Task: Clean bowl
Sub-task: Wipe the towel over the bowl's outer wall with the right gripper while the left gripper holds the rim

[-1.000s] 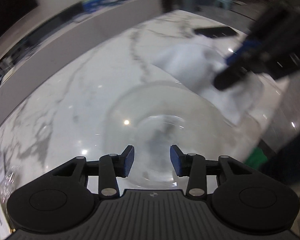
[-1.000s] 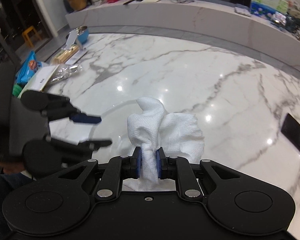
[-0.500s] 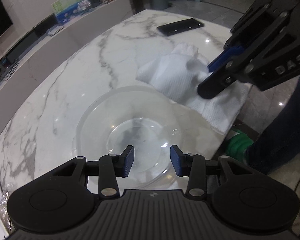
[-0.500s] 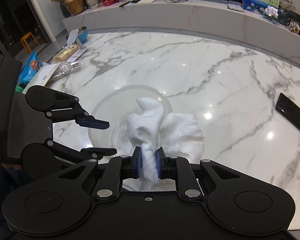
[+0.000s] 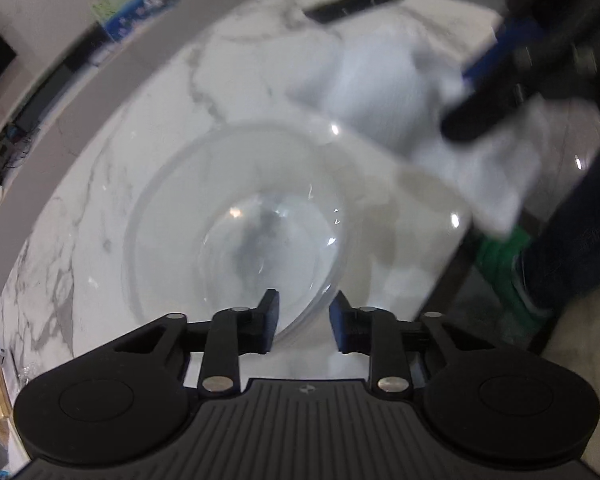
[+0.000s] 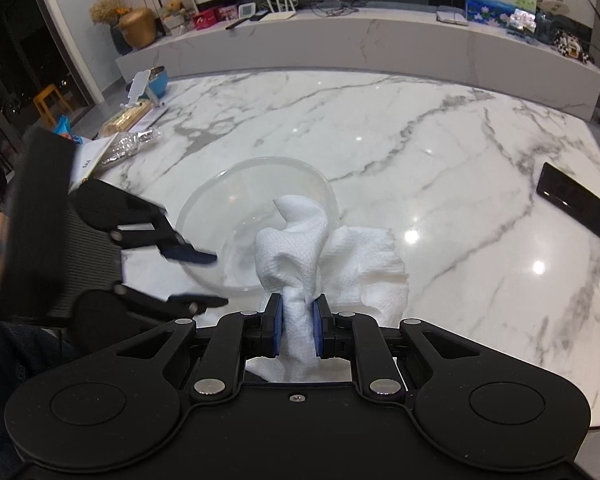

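Right tool (image 6: 296, 330) clenches the paper towel (image 6: 300, 248) beside the bowl (image 6: 256, 200); left tool (image 5: 303, 314) gapes, straddling its rim.

White marble table (image 6: 440, 168) with grey veins, glossy, lit by bright spots. Near its right edge, a flat black phone (image 6: 578, 204); also seen blurred at the far end in the left wrist view (image 5: 352, 0). At the left edge, a crinkled clear wrapper (image 6: 130, 145), a white card (image 6: 92, 156), a blue packet (image 6: 64, 126) and a blue bowl (image 6: 158, 78). Beyond, a long marble ledge (image 6: 380, 46) with a gold vase (image 6: 137, 32) and a colourful picture (image 6: 500, 0). Yellow stool (image 6: 50, 100) on the floor, far left.
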A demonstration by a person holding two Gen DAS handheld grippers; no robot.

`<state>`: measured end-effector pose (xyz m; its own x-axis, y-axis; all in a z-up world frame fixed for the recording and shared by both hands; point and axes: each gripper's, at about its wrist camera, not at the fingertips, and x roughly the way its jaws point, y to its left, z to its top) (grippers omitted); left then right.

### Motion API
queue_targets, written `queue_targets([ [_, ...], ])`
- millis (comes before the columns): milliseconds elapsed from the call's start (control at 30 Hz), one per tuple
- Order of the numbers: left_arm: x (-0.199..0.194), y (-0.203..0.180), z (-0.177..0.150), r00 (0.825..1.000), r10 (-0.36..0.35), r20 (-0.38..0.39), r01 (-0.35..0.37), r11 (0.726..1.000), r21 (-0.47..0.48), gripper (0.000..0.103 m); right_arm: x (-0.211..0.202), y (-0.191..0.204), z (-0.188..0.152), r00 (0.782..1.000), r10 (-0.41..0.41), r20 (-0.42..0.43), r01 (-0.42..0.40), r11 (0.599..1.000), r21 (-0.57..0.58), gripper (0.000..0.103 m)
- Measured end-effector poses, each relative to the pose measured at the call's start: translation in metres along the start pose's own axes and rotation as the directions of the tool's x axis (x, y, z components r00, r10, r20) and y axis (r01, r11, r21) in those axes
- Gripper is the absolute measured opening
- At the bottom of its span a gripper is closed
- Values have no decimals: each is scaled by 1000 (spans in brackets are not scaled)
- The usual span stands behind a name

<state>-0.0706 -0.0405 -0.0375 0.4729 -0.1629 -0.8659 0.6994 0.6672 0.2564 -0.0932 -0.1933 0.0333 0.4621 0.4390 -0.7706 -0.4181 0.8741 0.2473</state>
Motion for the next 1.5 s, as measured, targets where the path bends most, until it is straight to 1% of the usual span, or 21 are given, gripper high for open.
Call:
queue_targets([
  [33,1,4,-1,1000,-9,8,9,999,-32,13,3,0,-3,1000,5,7,-5,1000,13,14],
  [100,3,14,-4,999,-27,23,29,994,-101,8,12,1,-7,1000,14,16,-15,999,33,14],
  [167,4,29,-5,998,-58,32,63,979,-193,8,20,1,-10,1000,22,22,-23,998,53,14],
  [200,2,36,-6,995,-88,40,95,969,-229,7,24,0,-11,999,24,25,-25,998,61,14],
  [233,1,41,-6,993,-110,49,119,960,-253,7,26,0,-10,999,27,32,-29,997,69,14],
  [333,-1,47,-4,989,-131,70,145,954,-263,7,31,0,-7,998,39,41,-43,995,85,14],
  [433,2,45,-3,986,-151,68,164,955,-249,8,34,0,-2,997,55,56,-60,994,92,14],
  [533,9,39,2,986,-156,54,164,965,-204,8,40,-3,3,995,80,57,-86,990,107,14],
  [600,10,37,5,985,-165,57,173,967,-185,8,45,-5,5,993,102,54,-108,987,116,14],
  [733,11,35,10,982,-180,50,186,968,-166,8,60,-8,4,994,109,14,-110,987,119,14],
  [967,10,35,6,973,-224,45,228,964,-140,9,89,-8,17,994,95,-55,-89,991,103,14],
  [1067,10,37,5,969,-242,43,245,959,-141,9,98,-14,21,990,125,-73,-114,984,137,14],
  [1167,10,37,5,965,-258,42,261,956,-136,9,101,-26,23,988,141,-60,-126,970,207,14],
  [1333,10,38,7,966,-255,51,260,954,-147,9,105,-37,26,988,146,-41,-130,956,264,14],
  [1400,10,38,7,967,-251,53,256,955,-150,9,102,-34,25,989,142,-34,-129,959,254,14],
  [1500,13,33,8,977,-213,30,215,968,-131,9,97,-31,22,990,137,-23,-127,963,239,14],
])
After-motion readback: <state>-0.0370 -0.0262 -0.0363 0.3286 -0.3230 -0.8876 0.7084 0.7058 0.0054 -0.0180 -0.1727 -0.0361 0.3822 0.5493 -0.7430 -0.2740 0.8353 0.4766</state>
